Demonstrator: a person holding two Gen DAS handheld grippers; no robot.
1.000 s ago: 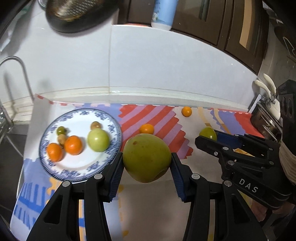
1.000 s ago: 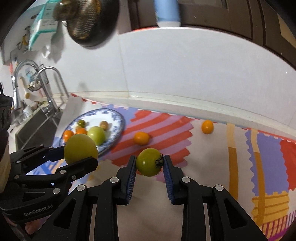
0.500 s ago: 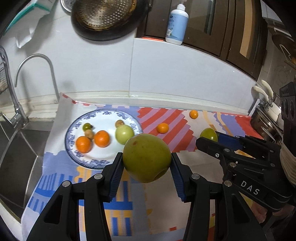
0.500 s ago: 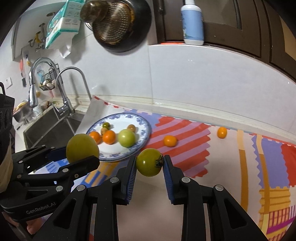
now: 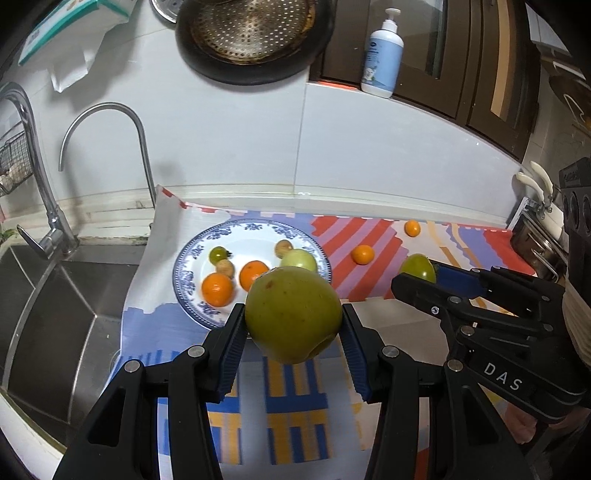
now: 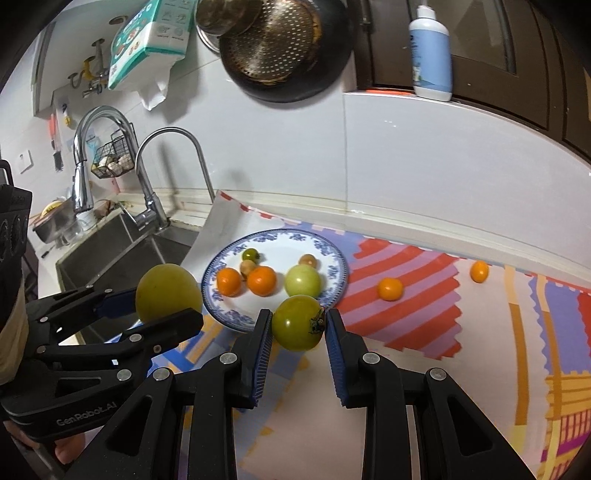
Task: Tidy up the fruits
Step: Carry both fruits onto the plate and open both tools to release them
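Observation:
My left gripper point(image 5: 293, 332) is shut on a large green apple point(image 5: 293, 314), held in the air above the mat, near the plate's front edge. My right gripper point(image 6: 298, 328) is shut on a green tomato point(image 6: 297, 326), also lifted, in front of the plate. A blue-and-white plate point(image 5: 192, 266) point(image 6: 336, 266) holds two oranges, a pale green fruit and several small fruits. Two small oranges point(image 6: 390, 288) point(image 6: 479, 271) lie on the striped mat to the right of the plate. Each gripper shows in the other's view: the right gripper point(image 5: 417, 273) and the left gripper point(image 6: 166, 299).
A colourful mat point(image 5: 280, 417) covers the counter. A steel sink point(image 5: 55, 314) and curved tap point(image 5: 107, 110) are on the left. A white tiled wall stands behind, with a hanging strainer pan point(image 5: 251, 33) and a soap bottle point(image 5: 382, 55) on a ledge.
Both grippers have lifted and pulled back with their fruits. The plate and mat look smaller, and the sink and tap have come into view.

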